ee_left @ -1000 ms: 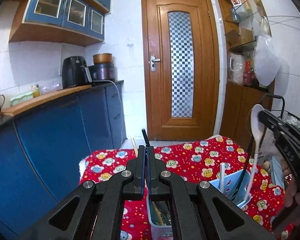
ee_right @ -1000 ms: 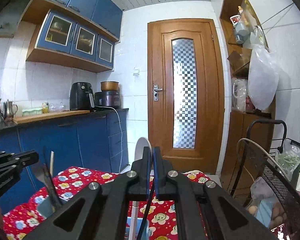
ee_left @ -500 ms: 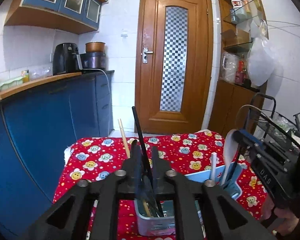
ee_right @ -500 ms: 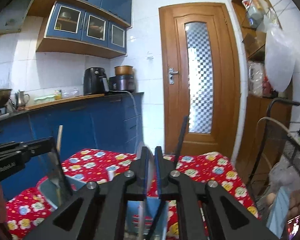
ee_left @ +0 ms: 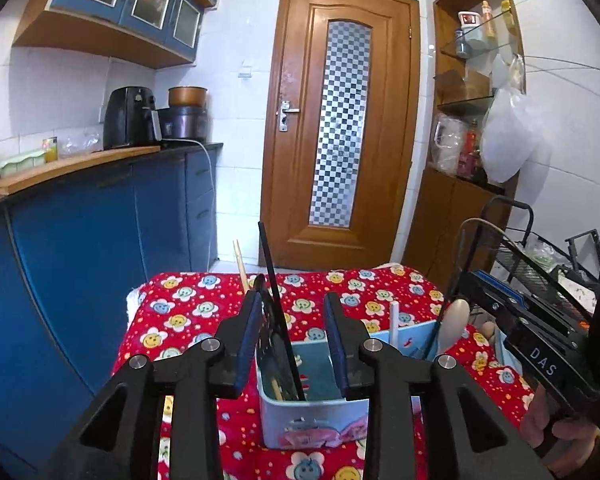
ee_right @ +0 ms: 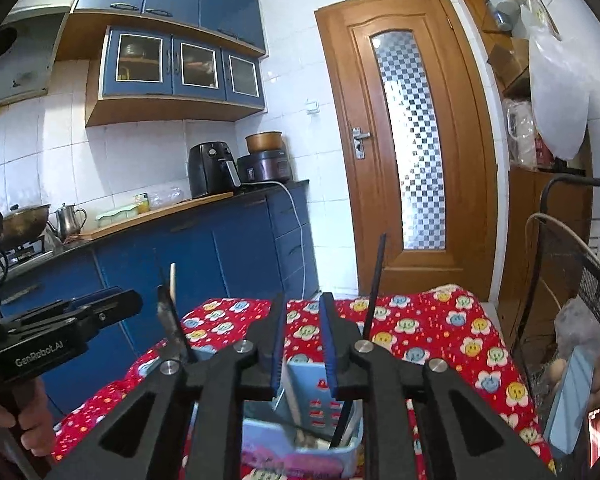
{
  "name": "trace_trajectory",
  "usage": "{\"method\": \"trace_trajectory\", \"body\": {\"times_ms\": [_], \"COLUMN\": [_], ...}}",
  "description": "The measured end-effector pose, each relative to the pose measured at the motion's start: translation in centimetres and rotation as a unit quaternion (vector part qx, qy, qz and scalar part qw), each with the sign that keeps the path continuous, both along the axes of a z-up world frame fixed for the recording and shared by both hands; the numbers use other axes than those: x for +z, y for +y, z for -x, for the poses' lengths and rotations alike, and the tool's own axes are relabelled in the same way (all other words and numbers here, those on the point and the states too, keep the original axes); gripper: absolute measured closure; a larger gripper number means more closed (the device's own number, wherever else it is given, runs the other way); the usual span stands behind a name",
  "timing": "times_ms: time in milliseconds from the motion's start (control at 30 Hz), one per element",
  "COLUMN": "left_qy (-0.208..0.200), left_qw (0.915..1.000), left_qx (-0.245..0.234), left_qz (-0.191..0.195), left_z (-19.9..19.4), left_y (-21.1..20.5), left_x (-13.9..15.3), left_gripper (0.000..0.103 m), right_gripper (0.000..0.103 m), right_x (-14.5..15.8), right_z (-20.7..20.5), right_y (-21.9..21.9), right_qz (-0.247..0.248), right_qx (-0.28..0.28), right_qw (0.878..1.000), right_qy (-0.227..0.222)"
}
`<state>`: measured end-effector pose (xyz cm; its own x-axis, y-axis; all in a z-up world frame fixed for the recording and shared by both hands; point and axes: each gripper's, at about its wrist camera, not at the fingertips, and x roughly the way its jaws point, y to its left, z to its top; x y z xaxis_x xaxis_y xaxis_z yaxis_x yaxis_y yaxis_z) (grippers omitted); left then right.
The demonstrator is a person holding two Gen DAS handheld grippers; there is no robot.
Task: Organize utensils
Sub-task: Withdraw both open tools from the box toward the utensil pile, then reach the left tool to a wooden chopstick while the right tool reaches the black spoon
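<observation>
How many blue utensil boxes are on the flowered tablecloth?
2. One box sits beneath the open left gripper; the other box stands behind it to the right, holding a white spoon.

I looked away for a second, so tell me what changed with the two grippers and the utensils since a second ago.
Both grippers opened. The left gripper let go of the black utensil, which now stands in the blue holder. The right gripper released the white spoon into its own holder. The holders stayed on the red flowered cloth.

Bin [ee_right: 320,446] base hid behind right gripper [ee_right: 303,344]; contents unclear. Left bin [ee_left: 312,408] utensil ends hid below rim. Cart [ee_right: 572,280] cut off at frame edge.
</observation>
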<state>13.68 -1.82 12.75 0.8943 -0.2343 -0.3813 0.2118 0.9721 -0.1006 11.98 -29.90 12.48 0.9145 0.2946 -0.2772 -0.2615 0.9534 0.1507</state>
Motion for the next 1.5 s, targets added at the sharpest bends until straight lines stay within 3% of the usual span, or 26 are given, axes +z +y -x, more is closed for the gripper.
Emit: {"method": "trace_trajectory", "body": {"times_ms": [533, 767, 1500], "left_qy": [0.037, 0.077, 0.199], "left_qw": [0.9993, 0.9970, 0.9799], "left_qx": [0.005, 0.003, 0.012], "left_qz": [-0.009, -0.008, 0.012], "left_z": [4.2, 5.5, 8.1], "left_y": [0.7, 0.7, 0.3], "left_x": [-0.8, -2.3, -8.8], "left_gripper": [0.070, 0.070, 0.070], "right_gripper": [0.083, 0.082, 0.072], "right_x": [-1.6, -3.0, -7.5], "right_z": [5.0, 7.4, 12.1], "right_y": [-0.9, -0.9, -3.7], "right_qz": [-0.006, 0.009, -0.013], "right_qx": [-0.004, -0.010, -0.021], "right_qw": [0.997, 0.993, 0.981], "right_qy": [0.080, 0.114, 0.193]}}
